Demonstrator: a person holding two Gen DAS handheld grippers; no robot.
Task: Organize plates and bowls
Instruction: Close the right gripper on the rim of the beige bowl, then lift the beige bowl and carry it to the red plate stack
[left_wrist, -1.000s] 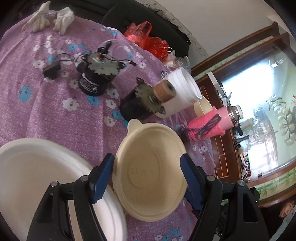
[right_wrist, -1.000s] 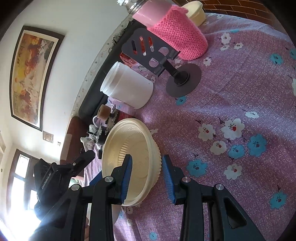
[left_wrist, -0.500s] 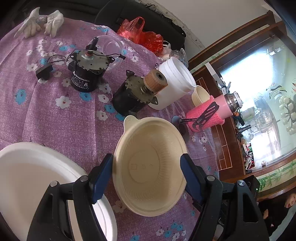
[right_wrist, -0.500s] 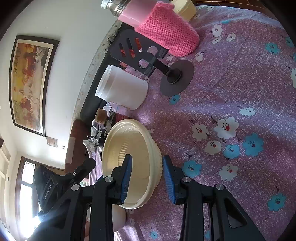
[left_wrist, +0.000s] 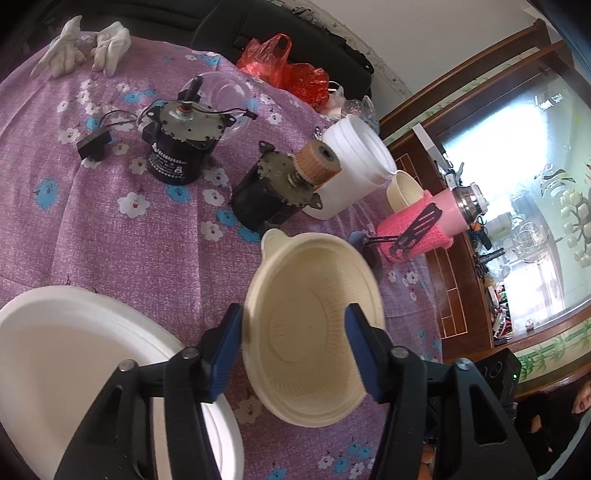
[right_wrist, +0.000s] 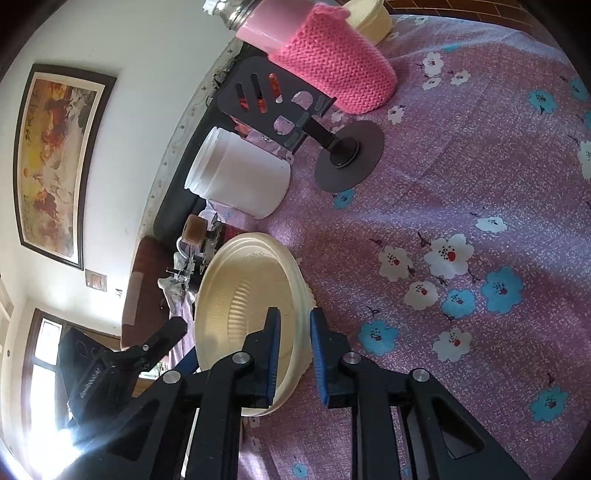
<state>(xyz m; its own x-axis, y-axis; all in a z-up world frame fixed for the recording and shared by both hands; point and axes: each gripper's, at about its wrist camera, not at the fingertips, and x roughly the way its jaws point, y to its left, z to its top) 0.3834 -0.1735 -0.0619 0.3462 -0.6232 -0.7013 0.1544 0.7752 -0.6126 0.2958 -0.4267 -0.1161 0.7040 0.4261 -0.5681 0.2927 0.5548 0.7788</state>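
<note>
A cream bowl (left_wrist: 310, 332) sits on the purple flowered cloth, its rim blurred. My left gripper (left_wrist: 293, 349) hovers over it with its jaws closing. One pad is at the bowl's left edge and the other pad is over its inside, and neither clearly presses. My right gripper (right_wrist: 293, 350) straddles the cream bowl's (right_wrist: 243, 295) near wall. One finger is inside and one outside, and the jaws are closing tight on the rim. A stack of white plates (left_wrist: 74, 350) lies at the lower left. A smaller cream bowl (left_wrist: 404, 190) stands behind the jar.
Two black motors (left_wrist: 184, 144) (left_wrist: 273, 192), a white jar (right_wrist: 240, 173), a pink knitted bottle (right_wrist: 332, 70) and a black stand (right_wrist: 347, 155) crowd the cloth beyond the bowl. White gloves (left_wrist: 92, 51) and a red bag (left_wrist: 284, 70) lie at the far edge.
Both grippers' jaws have narrowed. The right pair has come together on the bowl's wall, and the left pair has drawn in around the bowl. The bowl shifted slightly.
</note>
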